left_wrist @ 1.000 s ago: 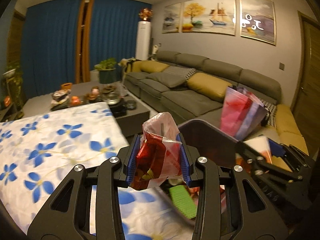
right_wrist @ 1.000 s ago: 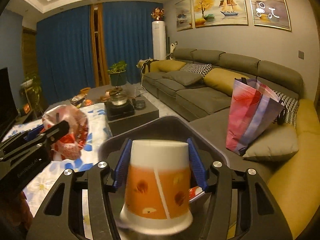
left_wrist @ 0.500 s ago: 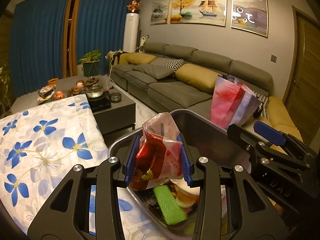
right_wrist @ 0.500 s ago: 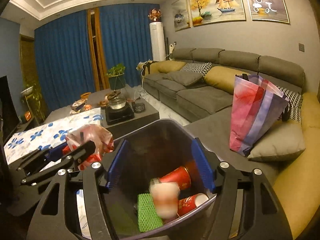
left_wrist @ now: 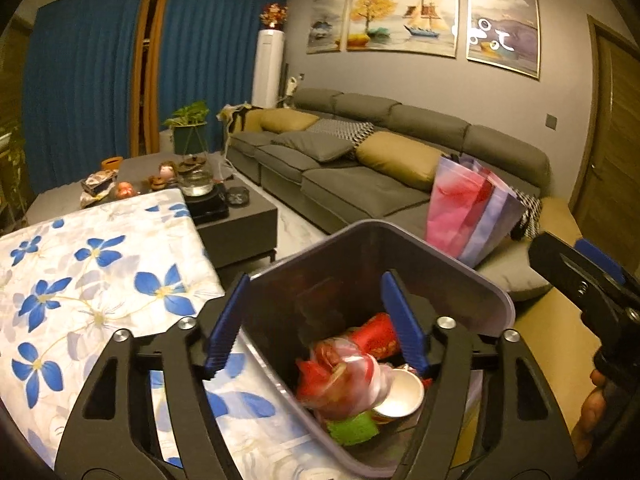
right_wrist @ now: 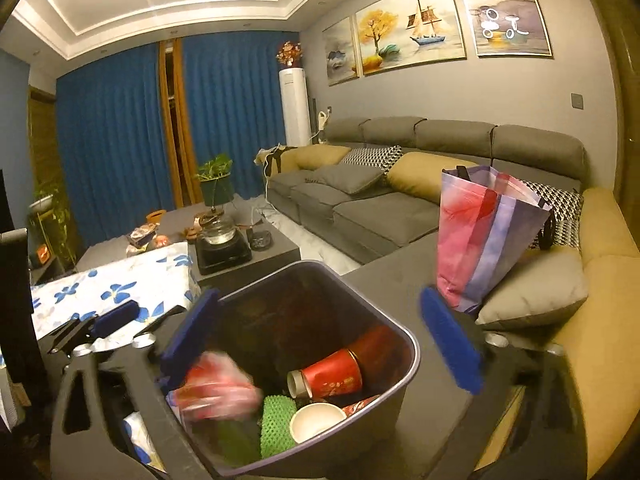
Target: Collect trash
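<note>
Both my tongs opening, nothing clamped: crumpled red-and-clear plastic wrapper (left_wrist: 344, 380) sits below left gripper (left_wrist: 316, 320), inside dark plastic bin (left_wrist: 472, 280); right gripper (right_wrist: 320, 340) empty above it.

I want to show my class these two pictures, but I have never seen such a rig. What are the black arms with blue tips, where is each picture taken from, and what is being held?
There is no robot: a person holds a two-finger gripper in each hand, with a wide-angle camera on each looking along its fingers.

One picture looks out from the left gripper, the other from the right gripper. Both hang over a dark trash bin beside a table under a blue-flowered cloth; a grey sofa stands behind.

Nothing is held. Both pairs of jaws are opening with no trash gripped between them. A red and clear plastic wrapper, blurred, is in the bin, with a white paper cup, a red can and a green mesh piece.
</note>
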The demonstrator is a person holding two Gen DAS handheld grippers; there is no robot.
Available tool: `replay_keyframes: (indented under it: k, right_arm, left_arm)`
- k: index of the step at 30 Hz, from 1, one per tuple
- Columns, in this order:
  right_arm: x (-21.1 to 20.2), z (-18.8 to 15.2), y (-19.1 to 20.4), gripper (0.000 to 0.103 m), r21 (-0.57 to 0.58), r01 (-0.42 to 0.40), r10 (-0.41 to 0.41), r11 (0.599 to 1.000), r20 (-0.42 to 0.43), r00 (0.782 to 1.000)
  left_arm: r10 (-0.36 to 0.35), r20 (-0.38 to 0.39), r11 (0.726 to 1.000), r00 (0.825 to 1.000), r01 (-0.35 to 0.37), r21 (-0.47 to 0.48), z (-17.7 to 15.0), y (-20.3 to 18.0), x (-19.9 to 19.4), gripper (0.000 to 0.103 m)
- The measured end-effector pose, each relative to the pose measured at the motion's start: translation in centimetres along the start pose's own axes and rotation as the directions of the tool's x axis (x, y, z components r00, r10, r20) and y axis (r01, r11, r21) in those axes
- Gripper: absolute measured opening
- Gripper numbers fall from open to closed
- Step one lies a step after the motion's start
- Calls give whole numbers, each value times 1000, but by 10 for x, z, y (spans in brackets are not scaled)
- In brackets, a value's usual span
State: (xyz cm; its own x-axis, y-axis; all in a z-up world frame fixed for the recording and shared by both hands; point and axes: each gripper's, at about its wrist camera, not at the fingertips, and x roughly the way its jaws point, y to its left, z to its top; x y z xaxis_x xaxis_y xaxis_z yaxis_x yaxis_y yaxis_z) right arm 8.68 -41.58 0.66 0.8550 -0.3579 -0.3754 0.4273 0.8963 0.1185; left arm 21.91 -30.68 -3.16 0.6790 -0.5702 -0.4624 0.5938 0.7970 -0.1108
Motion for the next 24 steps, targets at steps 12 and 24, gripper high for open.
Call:
replay_keyframes:
  k: [12, 24]
  right_arm:
    - [-45, -24, 63, 98, -124, -34, 36, 992, 10, 999]
    - [-102, -55, 121, 98, -153, -64, 63, 986, -12, 998]
  left_arm:
    - [260, 28, 964, 965, -258, -69, -18, 55, -87, 97]
    - [426, 21, 897, 904, -420, -137, -68, 103, -204, 97]
